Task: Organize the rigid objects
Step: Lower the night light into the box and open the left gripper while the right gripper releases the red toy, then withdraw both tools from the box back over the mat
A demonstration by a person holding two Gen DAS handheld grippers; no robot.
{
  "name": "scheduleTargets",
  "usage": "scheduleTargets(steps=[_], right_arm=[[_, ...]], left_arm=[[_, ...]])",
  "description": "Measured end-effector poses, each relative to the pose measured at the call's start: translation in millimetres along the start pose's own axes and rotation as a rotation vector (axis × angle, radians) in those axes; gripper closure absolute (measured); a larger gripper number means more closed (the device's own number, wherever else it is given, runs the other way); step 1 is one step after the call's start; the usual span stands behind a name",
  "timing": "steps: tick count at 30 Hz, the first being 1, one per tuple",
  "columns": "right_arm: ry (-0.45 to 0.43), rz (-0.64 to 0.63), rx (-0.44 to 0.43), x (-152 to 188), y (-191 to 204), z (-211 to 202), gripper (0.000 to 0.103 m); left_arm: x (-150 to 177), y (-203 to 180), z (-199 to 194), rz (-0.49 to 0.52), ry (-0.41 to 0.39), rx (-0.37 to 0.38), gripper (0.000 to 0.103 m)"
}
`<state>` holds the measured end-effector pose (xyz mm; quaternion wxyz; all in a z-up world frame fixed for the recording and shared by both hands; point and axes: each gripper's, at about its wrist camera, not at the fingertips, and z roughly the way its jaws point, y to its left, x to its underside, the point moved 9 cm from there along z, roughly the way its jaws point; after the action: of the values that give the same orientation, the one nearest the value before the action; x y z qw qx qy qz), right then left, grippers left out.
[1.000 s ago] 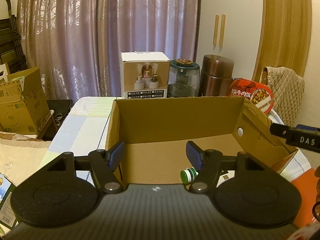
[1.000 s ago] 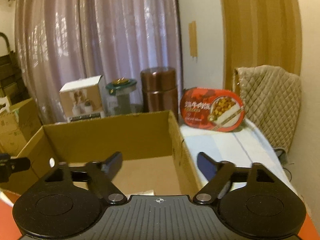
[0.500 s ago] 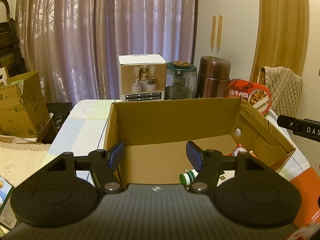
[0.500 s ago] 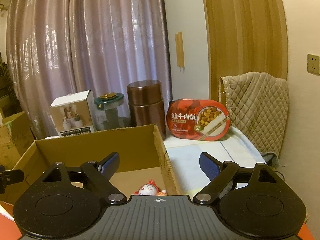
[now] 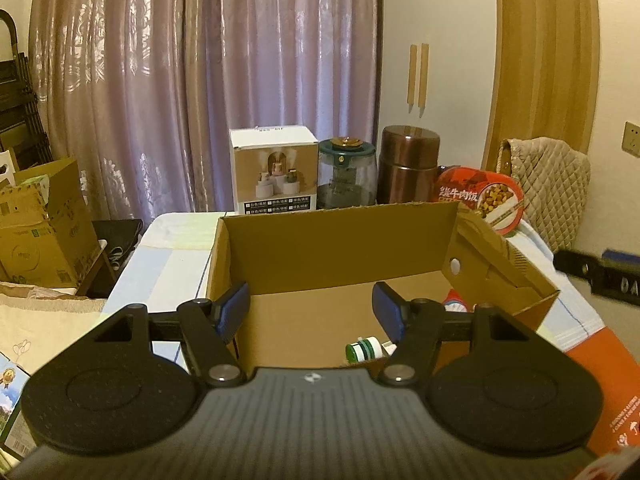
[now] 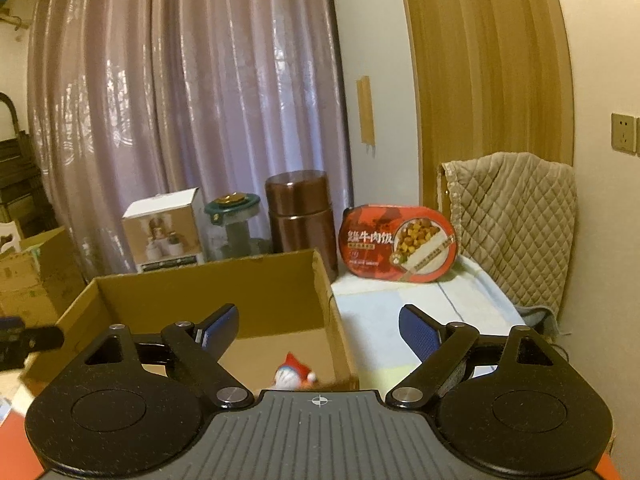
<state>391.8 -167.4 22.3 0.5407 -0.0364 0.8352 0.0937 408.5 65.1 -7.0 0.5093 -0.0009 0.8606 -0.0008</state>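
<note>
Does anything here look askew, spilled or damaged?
Mostly tidy. The green-capped bottle lies on its side in the cardboard box, and the red meal tray stands on edge behind it. No spills or damage.

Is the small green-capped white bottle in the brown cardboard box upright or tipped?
Tipped: the small green-capped white bottle lies sideways on the brown cardboard box floor.

Purple curtain (image 5: 200,80), quilted cloth (image 6: 512,224), wall socket (image 6: 624,132)

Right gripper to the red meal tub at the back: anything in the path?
Nothing visible. The right gripper is open and empty, and the meal tub stands on the cloth to the right of the cardboard box. Only bare cloth lies between them.
</note>
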Motion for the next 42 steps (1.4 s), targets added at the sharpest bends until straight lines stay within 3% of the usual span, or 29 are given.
scheduleTargets(steps=[6, 23, 33, 42], right_arm=[[0.026, 0.006, -0.032, 16, -9, -33, 0.019], [0.147, -0.04, -0.114, 96, -8, -115, 0.019], [0.266, -0.098, -0.156, 152, 12, -128, 0.019], [0.353, -0.283, -0.228, 164, 16, -101, 0.019]], left_arm=[[21, -5, -34, -0.007, 0.001, 0.006, 0.04], [130, 8, -128, 0.0, 0.083, -0.02, 0.04], [190, 19, -151, 0.0, 0.149, -0.011, 0.04], [194, 11, -136, -0.007, 0.164, 0.022, 0.04]])
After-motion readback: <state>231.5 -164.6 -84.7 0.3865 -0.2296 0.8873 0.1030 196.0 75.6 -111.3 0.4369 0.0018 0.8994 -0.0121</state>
